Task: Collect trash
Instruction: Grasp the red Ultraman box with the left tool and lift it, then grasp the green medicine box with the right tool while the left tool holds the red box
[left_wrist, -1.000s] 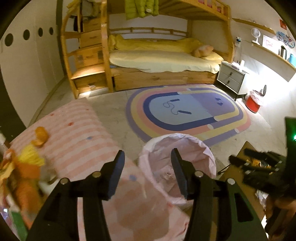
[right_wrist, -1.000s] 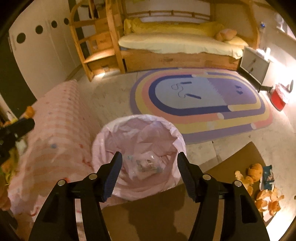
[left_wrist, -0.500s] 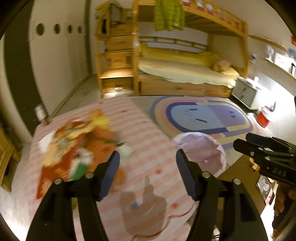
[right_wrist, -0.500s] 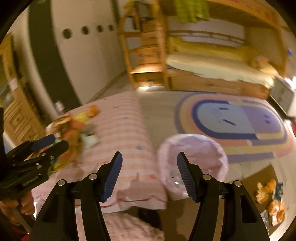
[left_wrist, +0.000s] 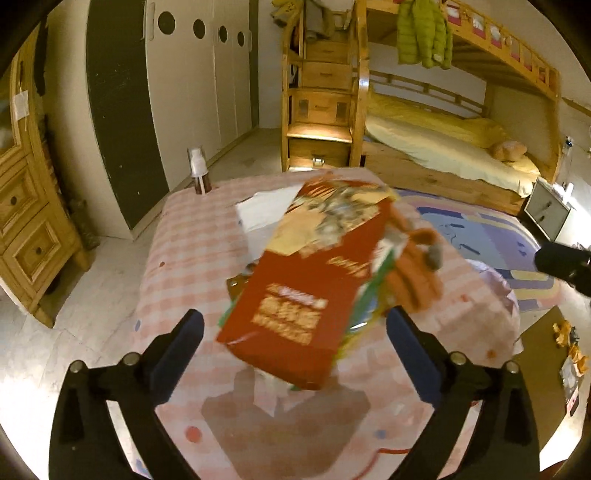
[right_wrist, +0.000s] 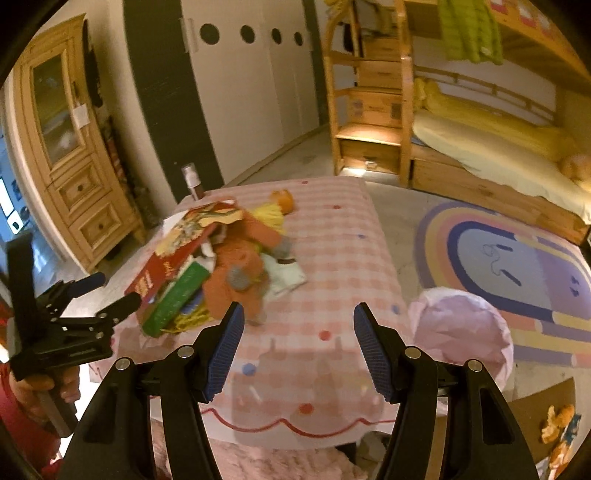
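Red cardboard leads the heap: a flat red box (right_wrist: 162, 266) leans on a green packet (right_wrist: 177, 299) at the left of the checked surface (right_wrist: 332, 258), with the left hand-held gripper (right_wrist: 101, 295) just beside it, wide open, holding nothing. It looks light and stiff; I'd pinch a free edge. Orange peel scraps (right_wrist: 240, 280) would crumble. Further right, the right hand-held gripper (right_wrist: 297, 349) gapes empty; the pink-lined bin (right_wrist: 461, 325) stands rightmost.

bunk bed (left_wrist: 436, 147) — wooden | rug (right_wrist: 517, 266) (striped) | wardrobe (right_wrist: 236, 85) — white, porthole-dotted | warm light
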